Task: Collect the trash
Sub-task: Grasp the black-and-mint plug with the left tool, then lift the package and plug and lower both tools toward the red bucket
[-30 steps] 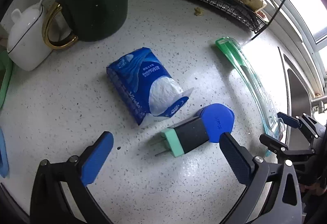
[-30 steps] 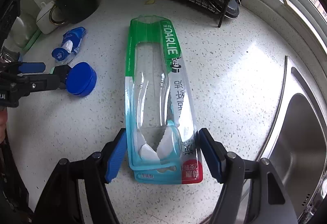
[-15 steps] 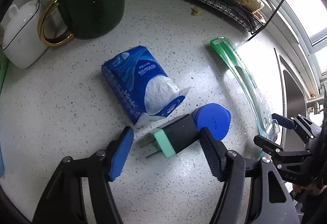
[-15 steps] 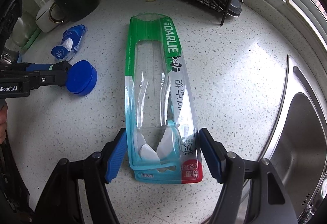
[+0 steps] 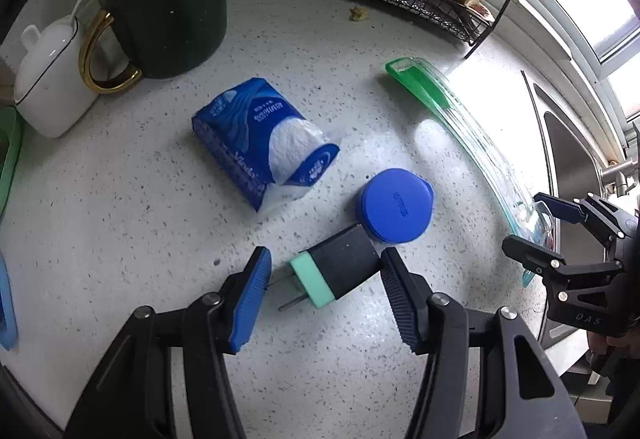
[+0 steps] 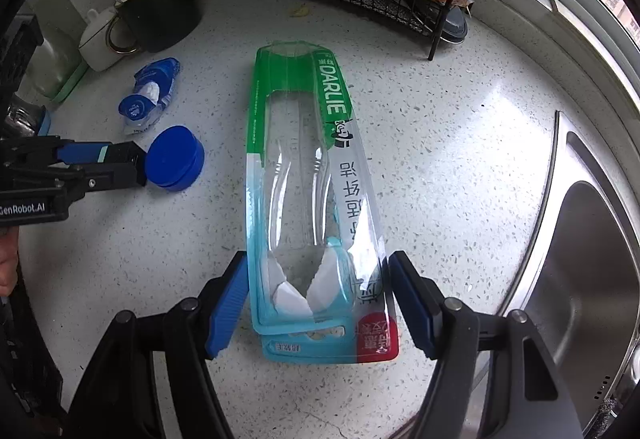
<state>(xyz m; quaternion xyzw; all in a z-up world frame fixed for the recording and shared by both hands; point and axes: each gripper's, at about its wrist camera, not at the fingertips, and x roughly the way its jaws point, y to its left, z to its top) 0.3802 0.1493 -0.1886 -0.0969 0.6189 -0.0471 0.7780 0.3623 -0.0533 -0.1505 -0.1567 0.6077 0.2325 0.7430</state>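
Your left gripper (image 5: 324,303) has just been closing around the black plug (image 5: 340,271) at lower center; its right pad touches the plug, but the left one stands clear of the 2 prongs. A blue cap (image 5: 394,205) sits just above. Your right gripper (image 6: 316,303) straddles the empty toothbrush pack (image 6: 304,175) mid-frame, jaws wide, pads right at its edges; can't tell if they're pressing.
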